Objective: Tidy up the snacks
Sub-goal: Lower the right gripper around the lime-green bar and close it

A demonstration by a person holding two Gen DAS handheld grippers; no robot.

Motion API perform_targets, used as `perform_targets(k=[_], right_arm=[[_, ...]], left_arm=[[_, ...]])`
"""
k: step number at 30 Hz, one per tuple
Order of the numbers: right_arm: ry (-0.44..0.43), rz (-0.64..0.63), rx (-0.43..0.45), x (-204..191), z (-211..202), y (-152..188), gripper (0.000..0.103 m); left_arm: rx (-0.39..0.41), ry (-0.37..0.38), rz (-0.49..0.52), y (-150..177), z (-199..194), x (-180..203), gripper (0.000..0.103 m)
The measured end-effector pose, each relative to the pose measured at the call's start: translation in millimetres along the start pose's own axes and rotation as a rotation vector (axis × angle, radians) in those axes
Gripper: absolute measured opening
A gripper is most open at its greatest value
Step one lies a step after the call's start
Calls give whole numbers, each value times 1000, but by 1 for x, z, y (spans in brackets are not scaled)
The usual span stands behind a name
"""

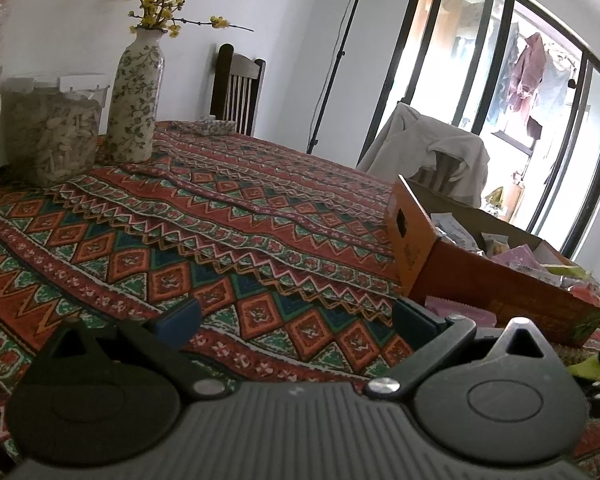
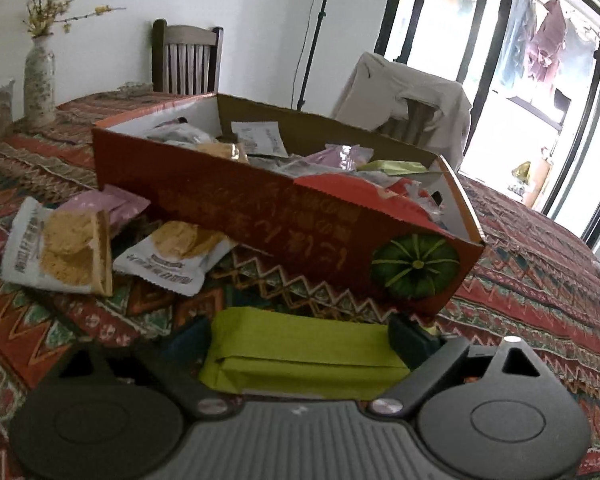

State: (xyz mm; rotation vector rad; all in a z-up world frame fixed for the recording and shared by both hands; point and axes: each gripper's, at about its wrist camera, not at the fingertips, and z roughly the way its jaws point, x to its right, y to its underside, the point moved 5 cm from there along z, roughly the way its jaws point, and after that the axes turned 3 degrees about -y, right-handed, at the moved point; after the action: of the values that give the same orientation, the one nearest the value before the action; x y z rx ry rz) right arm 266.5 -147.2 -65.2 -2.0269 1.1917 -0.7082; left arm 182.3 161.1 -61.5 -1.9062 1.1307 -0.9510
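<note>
Jaws on my right gripper (image 2: 300,338) stand wide, and a green snack pack (image 2: 300,354) lies between them. I cannot tell if the pads press on it. The orange box (image 2: 260,216) full of snacks sits at 12 o'clock from it, just past the pack. Two white cookie packs (image 2: 60,248) lie at 10 o'clock on the patterned cloth (image 2: 540,248). My left gripper (image 1: 296,316) is wide open over the cloth and holds nothing.

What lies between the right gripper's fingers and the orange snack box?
In the right wrist view, the green packet sits between the fingers of the right gripper; beyond it only patterned tablecloth reaches the orange snack box.
</note>
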Motion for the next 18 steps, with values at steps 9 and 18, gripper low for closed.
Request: perform_targets(k=[9,18], right_arm=[[-34,314,-33,36,-24,-18,97],[-66,486,-260,54,10,-5,94]], left_arm=[[1,-17,-5,0,0,-1,103],[3,-13,-10,0,-1,-2,103]])
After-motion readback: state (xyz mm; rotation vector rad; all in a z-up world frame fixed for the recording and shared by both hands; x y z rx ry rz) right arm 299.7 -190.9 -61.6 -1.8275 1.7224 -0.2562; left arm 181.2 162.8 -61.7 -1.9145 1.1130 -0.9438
